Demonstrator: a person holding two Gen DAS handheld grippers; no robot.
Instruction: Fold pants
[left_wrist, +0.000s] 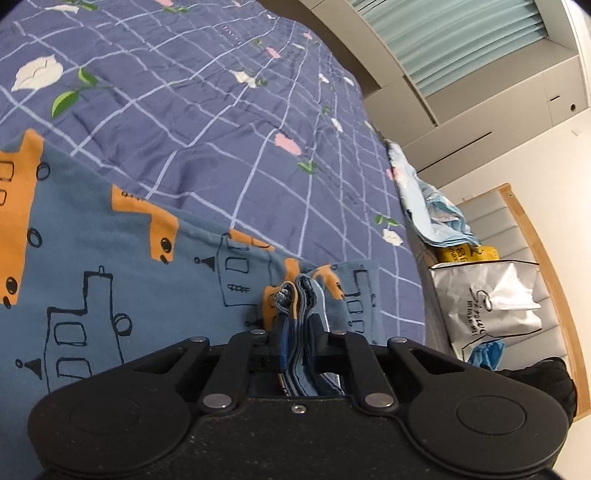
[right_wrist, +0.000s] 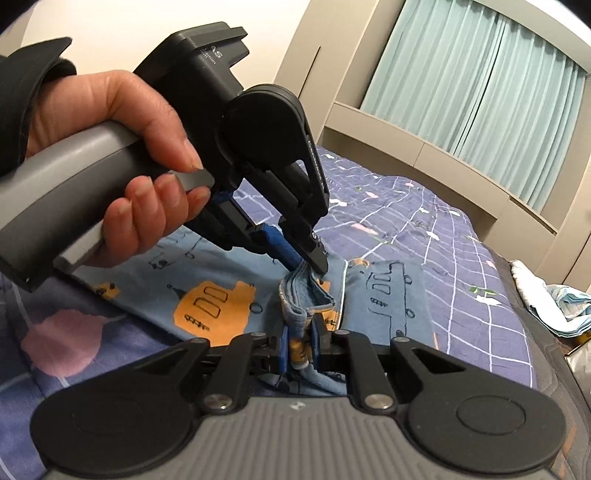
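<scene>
The pants (left_wrist: 110, 266) are blue with orange and black-outlined building prints and lie on the bed. My left gripper (left_wrist: 297, 321) is shut on a bunched, several-layer edge of the pants. In the right wrist view the pants (right_wrist: 391, 299) spread across the bed, and my right gripper (right_wrist: 299, 339) is shut on a bunched edge of them. The left gripper (right_wrist: 308, 264), held by a hand, pinches the same bunch just beyond the right one. The two grippers are close together.
The bed has a purple-blue checked cover (left_wrist: 221, 122) with flowers. At the bed's right side are crumpled light-blue cloth (left_wrist: 439, 218), a white shopping bag (left_wrist: 491, 302) and a yellow bag (left_wrist: 465, 253). Teal curtains (right_wrist: 472, 81) and beige cabinets stand beyond.
</scene>
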